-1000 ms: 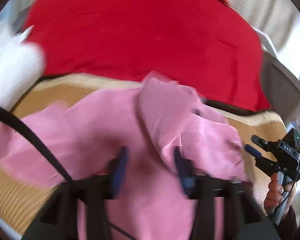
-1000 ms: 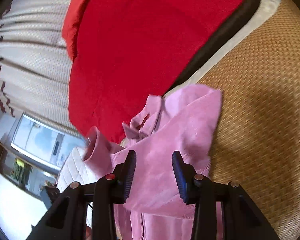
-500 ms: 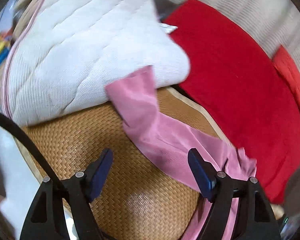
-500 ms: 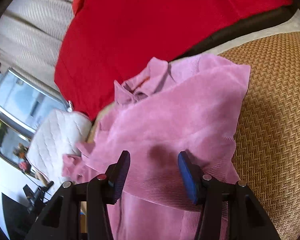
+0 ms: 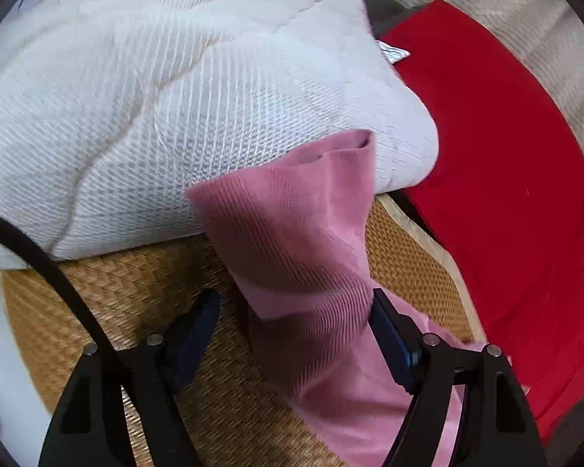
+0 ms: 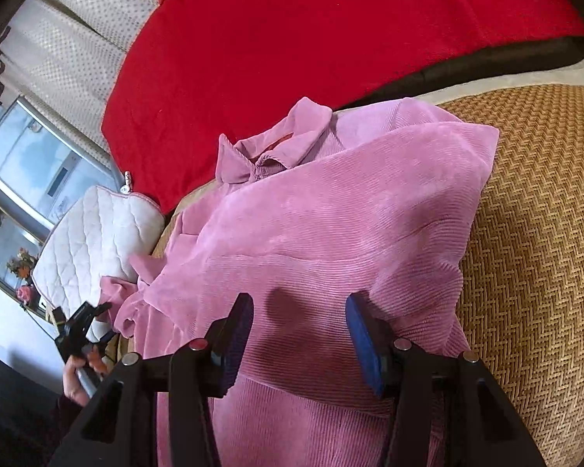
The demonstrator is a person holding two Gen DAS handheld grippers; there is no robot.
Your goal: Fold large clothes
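Observation:
A pink corduroy garment [image 6: 331, 225] lies on the woven mat, partly folded, its collar [image 6: 288, 144] toward the red blanket. One sleeve [image 5: 292, 233] stretches away with its cuff resting against the white pillow. My left gripper [image 5: 292, 330] is open with that sleeve between its fingers: the right pad [image 5: 389, 342] touches the sleeve's edge, while the left pad stands apart over the mat. My right gripper [image 6: 298, 327] hangs open just above the garment's lower half, nothing pinched. The right wrist view shows the left gripper [image 6: 105, 319] small at the lower left, held by a hand.
A white quilted pillow [image 5: 175, 97] sits at the mat's left end. A red blanket [image 6: 311, 39] lies behind the garment along a dark bed edge. The tan woven mat [image 6: 545, 233] extends to the right. A window [image 6: 31, 167] and curtains are beyond.
My left gripper swung from the garment's body to the sleeve by the pillow, with its jaws wider. My right gripper opened somewhat, and the garment under it now lies flatter.

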